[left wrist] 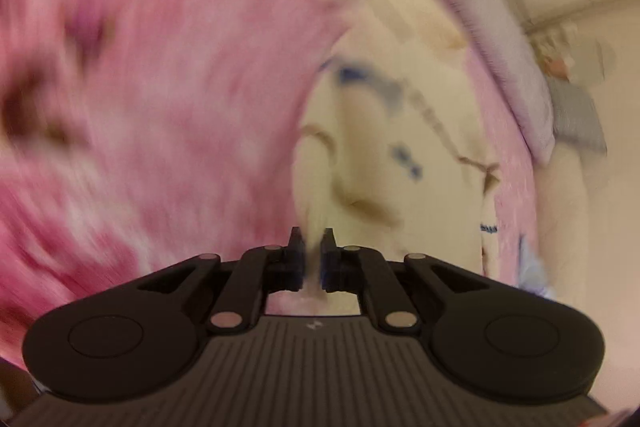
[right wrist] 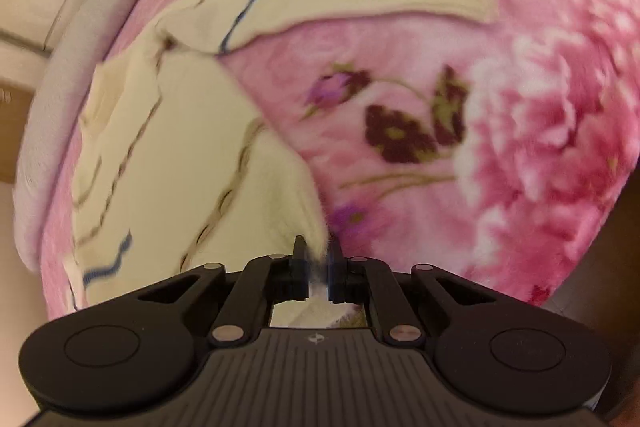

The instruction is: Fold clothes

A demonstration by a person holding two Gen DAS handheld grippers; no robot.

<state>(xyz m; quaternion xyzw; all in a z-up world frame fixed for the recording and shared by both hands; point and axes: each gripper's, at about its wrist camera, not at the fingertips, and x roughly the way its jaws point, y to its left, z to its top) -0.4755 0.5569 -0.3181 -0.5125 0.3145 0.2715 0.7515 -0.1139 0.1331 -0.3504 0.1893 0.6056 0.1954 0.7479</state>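
Left claw: the left gripper (left wrist: 311, 259) is clamped on a fold of the cream garment (left wrist: 400, 131), cloth pinched between its jaws
Right claw: the right gripper (right wrist: 317, 267) is closed on a corner of the same garment (right wrist: 168, 147)
Left view only: heavy blur; a pale wall with panel lines at upper right, and a grey-striped cushion (left wrist: 576, 115) beyond the bed edge
Right view only: sharp; the blanket's big pink bloom and dark leaves (right wrist: 404, 131), plus one long sleeve lying flat
Garment: cream knit with wavy blue and brown lines, partly folded
Place: spread on the pink floral blanket (right wrist: 540, 27), near its pale border
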